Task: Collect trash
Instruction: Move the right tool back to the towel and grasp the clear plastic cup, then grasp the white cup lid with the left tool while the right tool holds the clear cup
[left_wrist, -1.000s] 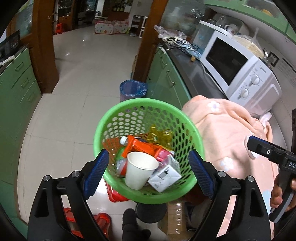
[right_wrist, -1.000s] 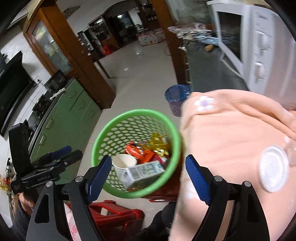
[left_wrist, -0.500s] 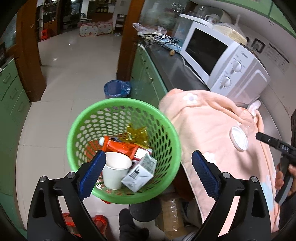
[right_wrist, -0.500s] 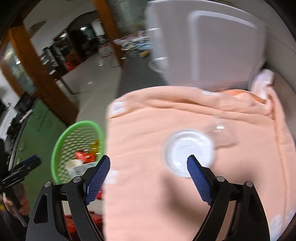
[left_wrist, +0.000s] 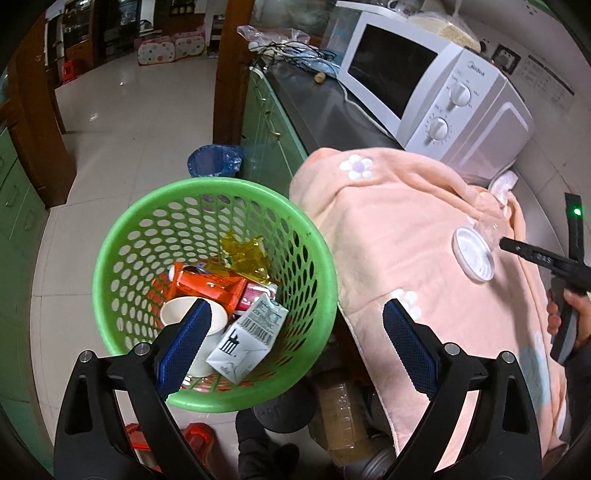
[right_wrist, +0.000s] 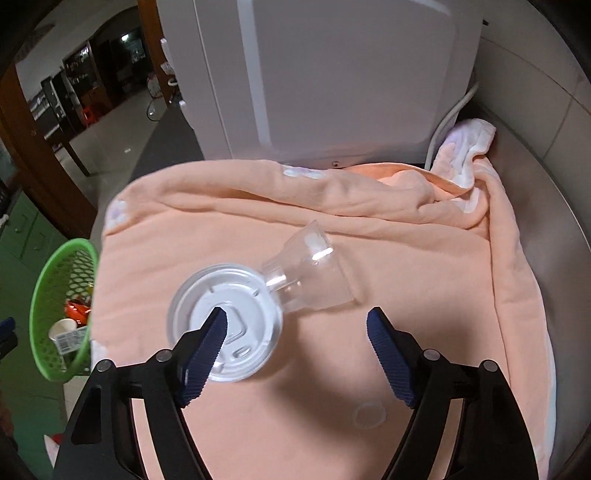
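A white plastic lid (right_wrist: 225, 325) and a clear plastic cup (right_wrist: 310, 273) on its side lie touching on a peach blanket (right_wrist: 406, 258). My right gripper (right_wrist: 297, 321) hovers just above them, its jaws closing. The left finger (right_wrist: 207, 350) overlaps the lid and neither pad presses on anything. A green basket (left_wrist: 122, 236) holds a paper cup (left_wrist: 177, 314), a milk carton (left_wrist: 247, 339) and orange and yellow wrappers. My left gripper (left_wrist: 295, 343) stands open over the basket's near rim, holding nothing. The lid (left_wrist: 474, 254) also shows in the left wrist view.
A white microwave (left_wrist: 424, 85) stands on the dark counter behind the blanket. A blue-lined bin (left_wrist: 212, 160) sits on the tiled floor beside green cabinets. A small clear ring (right_wrist: 369, 410) lies on the blanket near my right finger. Red stools and a box are under the basket.
My right gripper swung from above the basket across to the blanket, came down over the lid and cup, and its jaws narrowed. My left gripper drifted right, and the basket slid leftward in its view.
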